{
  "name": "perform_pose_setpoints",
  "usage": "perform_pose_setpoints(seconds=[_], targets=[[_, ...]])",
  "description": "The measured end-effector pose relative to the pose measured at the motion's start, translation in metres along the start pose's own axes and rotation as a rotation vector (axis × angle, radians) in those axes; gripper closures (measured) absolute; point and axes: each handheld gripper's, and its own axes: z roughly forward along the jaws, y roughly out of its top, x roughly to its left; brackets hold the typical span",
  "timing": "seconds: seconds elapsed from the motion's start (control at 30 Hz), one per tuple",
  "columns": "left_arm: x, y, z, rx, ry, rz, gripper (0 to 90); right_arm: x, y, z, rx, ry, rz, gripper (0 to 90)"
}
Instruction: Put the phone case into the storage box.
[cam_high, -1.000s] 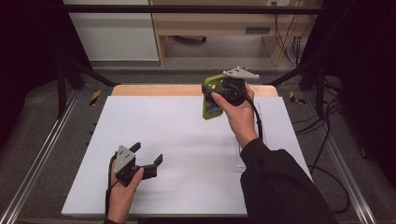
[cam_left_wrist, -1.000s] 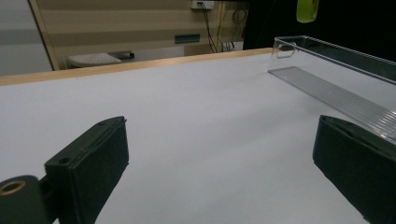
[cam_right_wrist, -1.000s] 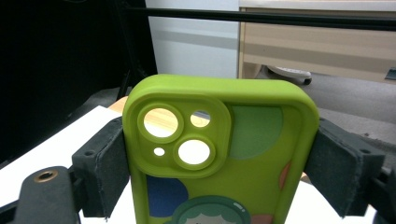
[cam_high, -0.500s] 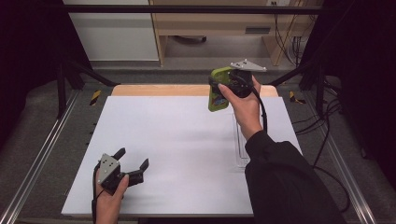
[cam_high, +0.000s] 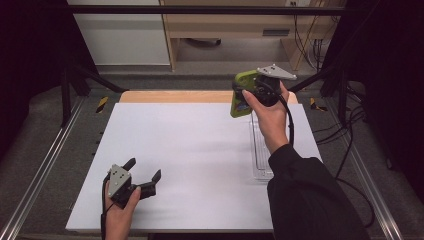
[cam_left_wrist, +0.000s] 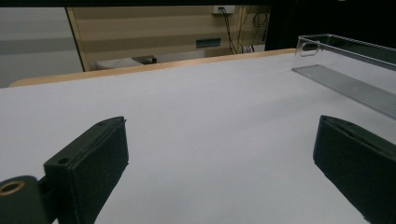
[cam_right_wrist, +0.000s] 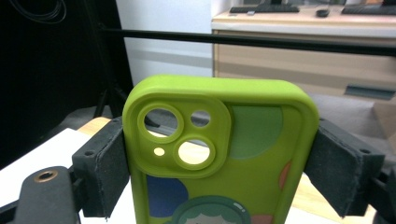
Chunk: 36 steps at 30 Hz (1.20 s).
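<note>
White sheeting covers the bench (cam_high: 190, 150) from my high view, with a strip of bare wood along its far edge and pale cabinets beyond. I have the right tool (cam_high: 252, 95) raised over the far right part of the bench, clamped on a green phone case (cam_high: 241, 95). In the right gripper view the case (cam_right_wrist: 219, 158) stands upright between the two black pads, each pressing one long side, its camera cutouts at the top and a cartoon print lower down. A clear plastic tray (cam_high: 260, 150) lies on the bench just under my right forearm. The left tool (cam_high: 142, 176) rests low near the front left corner, its jaws spread wide with nothing between them; in the left gripper view I see bare white surface and the tray (cam_left_wrist: 345, 60) off to the right.
</note>
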Motion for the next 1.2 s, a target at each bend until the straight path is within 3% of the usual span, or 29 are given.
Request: perform_pose_setpoints(seconds=[0.23, 0.53, 1.0, 1.2], targets=[[-0.004, -0.002, 0.003, 0.011, -0.016, 0.006, 2.6, -0.020, -0.004, -0.013, -0.005, -0.036, 0.013, 16.3], [-0.001, -0.004, -0.005, 0.015, -0.005, 0.004, 2.6, -0.042, -0.014, -0.009, 0.009, -0.112, 0.033, 16.3], [-0.007, -0.006, -0.003, 0.016, -0.017, 0.000, 2.6, -0.061, -0.024, -0.008, 0.008, -0.215, 0.069, 16.3], [-0.005, -0.005, 0.000, 0.011, -0.027, -0.001, 2.6, -0.066, -0.026, -0.009, 0.005, -0.238, 0.084, 16.2]])
